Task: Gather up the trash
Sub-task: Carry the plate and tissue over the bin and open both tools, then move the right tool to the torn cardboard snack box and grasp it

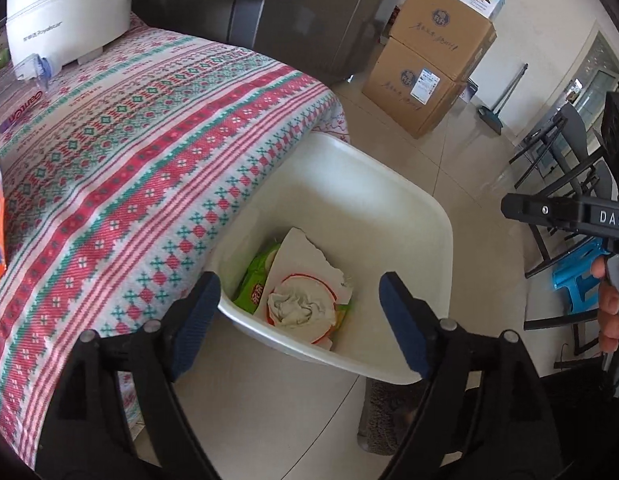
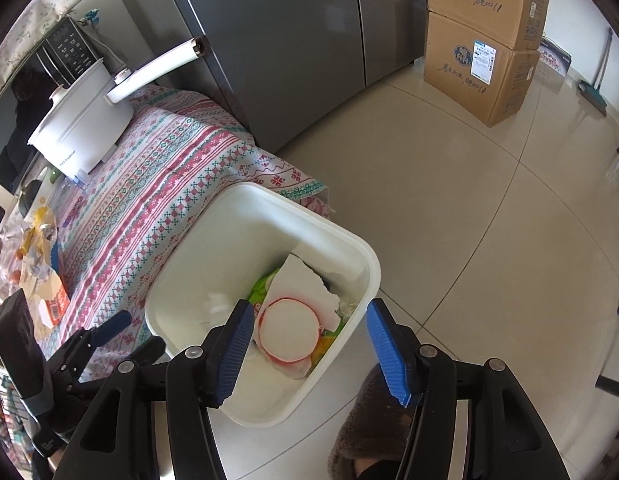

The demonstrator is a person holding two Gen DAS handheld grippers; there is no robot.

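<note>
**Trash lies in the white bin under both claws**

Trash [image 1: 301, 300] sits at the bottom of the white bin [image 1: 349, 184], directly below and between the fingers of the left claw [image 1: 299, 320]: a crumpled grey tissue on a torn white sheet with a red ring, over a green wrapper [image 1: 253, 280] with characters too small to read. The left claw is spread wide and holds nothing. The right claw [image 2: 309, 350] also stands apart over the bin's near rim, nothing between its blue pads, the same red-ringed sheet showing just ahead of it.

To the left of both claws the bin touches a table draped in a red, green and white patterned cloth [image 1: 129, 152]. On it, farther ahead, stands a white electric pot [image 1: 65, 12] with a long white handle; its small lettering is unclear. A clear bottle beside it reads "Ganten" [image 1: 27, 108].

Ahead and to the right, two stacked cardboard boxes [image 2: 485, 40] with brush-style script and a white shipping label stand on the tiled floor — against a grey cabinet [image 2: 277, 32]. The right claw's body, marked "DAS", shows at the left view's right edge.
</note>
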